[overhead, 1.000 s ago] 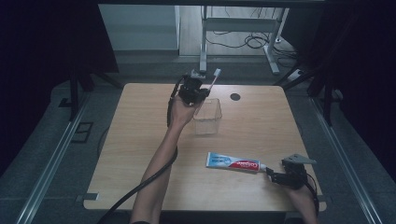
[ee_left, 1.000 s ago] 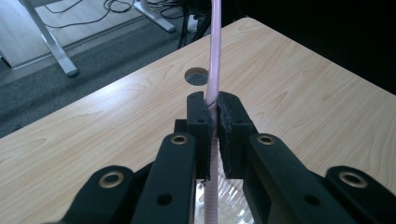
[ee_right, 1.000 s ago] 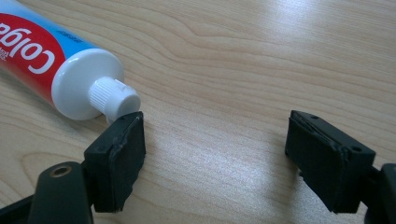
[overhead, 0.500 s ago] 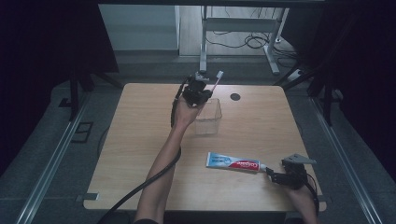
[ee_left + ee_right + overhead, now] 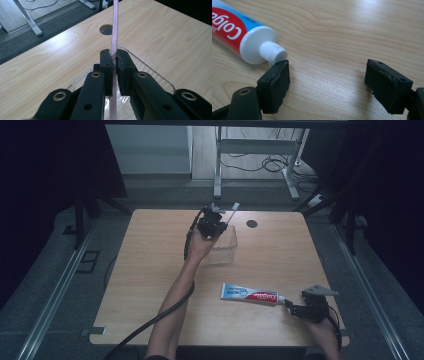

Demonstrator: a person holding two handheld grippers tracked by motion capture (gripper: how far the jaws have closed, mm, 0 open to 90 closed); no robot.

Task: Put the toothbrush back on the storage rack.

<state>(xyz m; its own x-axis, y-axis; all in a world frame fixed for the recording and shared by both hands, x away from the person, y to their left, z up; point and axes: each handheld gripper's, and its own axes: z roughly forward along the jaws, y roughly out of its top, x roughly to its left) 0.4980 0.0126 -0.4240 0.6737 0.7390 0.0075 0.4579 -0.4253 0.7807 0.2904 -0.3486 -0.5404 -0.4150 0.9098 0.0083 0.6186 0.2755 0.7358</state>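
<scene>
The left gripper (image 5: 216, 222) is squeezed shut on a pink toothbrush (image 5: 115, 30), holding it by the middle of its thin handle. The toothbrush hangs over a clear plastic box (image 5: 225, 251) at the far side of the table (image 5: 150, 270). It looks light and stiff, and a bit slippery, so it could tip if the grip is loose. The right gripper (image 5: 327, 82) is wide open and holds nothing. The cap of the toothpaste (image 5: 239, 32) sits just beside one of its jaws. That tube looks soft, so take it gently near the cap
</scene>
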